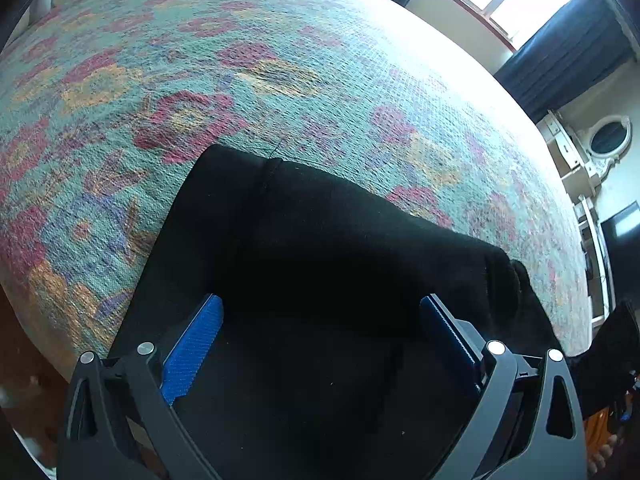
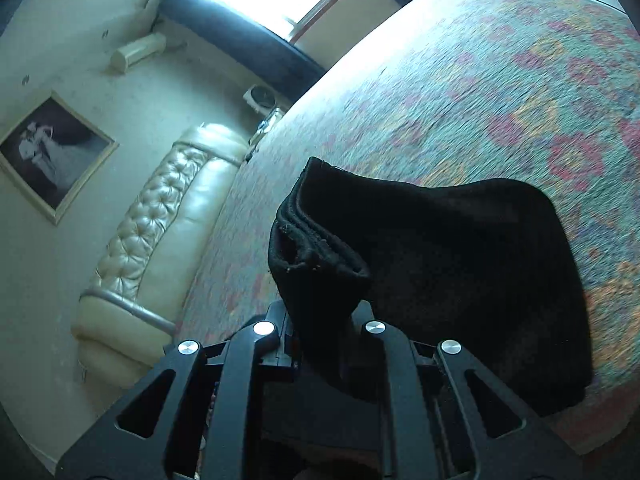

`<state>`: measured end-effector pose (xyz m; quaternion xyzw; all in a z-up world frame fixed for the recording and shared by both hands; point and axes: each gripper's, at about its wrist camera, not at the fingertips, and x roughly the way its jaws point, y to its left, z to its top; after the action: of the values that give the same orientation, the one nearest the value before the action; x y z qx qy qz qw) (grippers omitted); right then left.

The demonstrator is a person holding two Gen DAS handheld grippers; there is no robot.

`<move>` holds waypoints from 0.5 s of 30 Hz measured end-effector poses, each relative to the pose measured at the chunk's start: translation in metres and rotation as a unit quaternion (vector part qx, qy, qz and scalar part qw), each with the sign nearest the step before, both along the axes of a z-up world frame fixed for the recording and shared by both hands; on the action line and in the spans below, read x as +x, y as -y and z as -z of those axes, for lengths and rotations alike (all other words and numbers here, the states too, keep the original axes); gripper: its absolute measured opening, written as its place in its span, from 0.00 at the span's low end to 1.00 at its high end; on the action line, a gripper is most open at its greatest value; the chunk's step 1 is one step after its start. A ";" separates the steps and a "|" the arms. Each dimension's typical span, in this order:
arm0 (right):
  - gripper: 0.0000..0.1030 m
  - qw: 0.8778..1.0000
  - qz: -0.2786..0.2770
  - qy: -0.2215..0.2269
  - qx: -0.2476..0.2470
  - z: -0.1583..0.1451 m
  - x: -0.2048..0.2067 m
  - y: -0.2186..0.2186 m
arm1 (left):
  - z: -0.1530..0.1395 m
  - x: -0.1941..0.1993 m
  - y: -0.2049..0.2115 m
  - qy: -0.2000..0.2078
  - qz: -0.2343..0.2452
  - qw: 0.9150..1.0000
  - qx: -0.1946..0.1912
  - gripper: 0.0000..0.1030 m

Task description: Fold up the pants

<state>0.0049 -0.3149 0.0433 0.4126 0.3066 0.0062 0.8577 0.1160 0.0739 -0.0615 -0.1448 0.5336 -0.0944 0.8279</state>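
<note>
The black pants lie folded on a bed with a floral green, red and orange cover. My left gripper is open above the near part of the pants, its blue pads spread wide with black cloth beneath them. My right gripper is shut on the black pants, pinching a bunched, layered edge of cloth that rises from between the fingers. The rest of the cloth hangs and rests on the bed cover. The right fingertips are hidden by the cloth.
A padded cream headboard runs along the bed's left side in the right wrist view. A framed picture hangs on the wall. A bright window with dark curtains and white furniture stand beyond the bed.
</note>
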 end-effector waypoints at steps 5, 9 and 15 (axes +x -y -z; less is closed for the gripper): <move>0.12 0.997 -0.052 -0.051 -0.029 0.033 0.033 -0.053 | 0.001 -0.002 0.010 0.008 0.008 0.999 0.032 0.94; 0.12 0.990 -0.083 -0.094 -0.066 0.061 0.044 -0.079 | 0.001 -0.001 0.004 0.005 -0.003 1.000 0.019 0.94; 0.25 0.982 -0.119 -0.125 -0.079 0.085 0.043 -0.100 | 0.003 -0.003 0.000 0.008 -0.008 1.000 0.016 0.94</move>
<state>0.0479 -0.2151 -0.0420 0.3019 0.4580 0.0325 0.8355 0.1129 0.0743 -0.0644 -0.1350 0.5275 -0.0804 0.8349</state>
